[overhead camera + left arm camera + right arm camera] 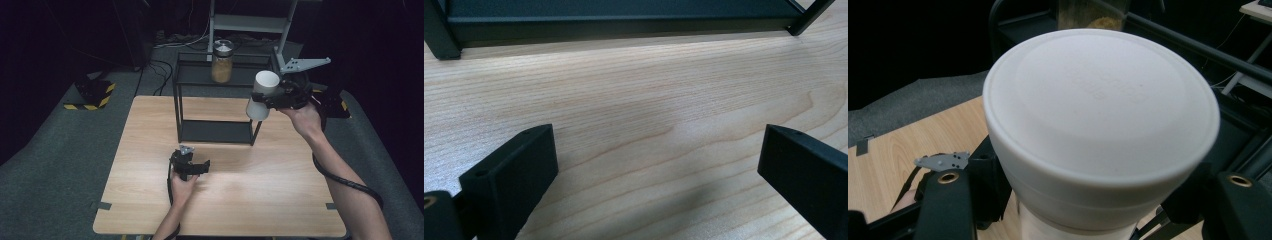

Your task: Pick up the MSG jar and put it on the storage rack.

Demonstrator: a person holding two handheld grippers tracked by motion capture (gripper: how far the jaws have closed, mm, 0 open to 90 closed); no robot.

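Observation:
A white lidded canister (262,95) hangs in the air at the right front corner of the black wire shelf (176,90), with my right gripper (274,98) shut on its body. In the right gripper view the canister's white lid (1103,105) faces the camera, my jaws low on either side of it. A glass jar (222,61) of tan grains with a metal lid stands on the shelf's top tier. My left gripper (201,167) rests low over the wooden table (270,200), open. Bare wood lies between its jaws (656,165).
The shelf's black bottom tier (624,22) lies just ahead of the left gripper. A grey metal stand (250,22) rises behind the table. Grey carpet with yellow-black tape marks (90,102) surrounds the table.

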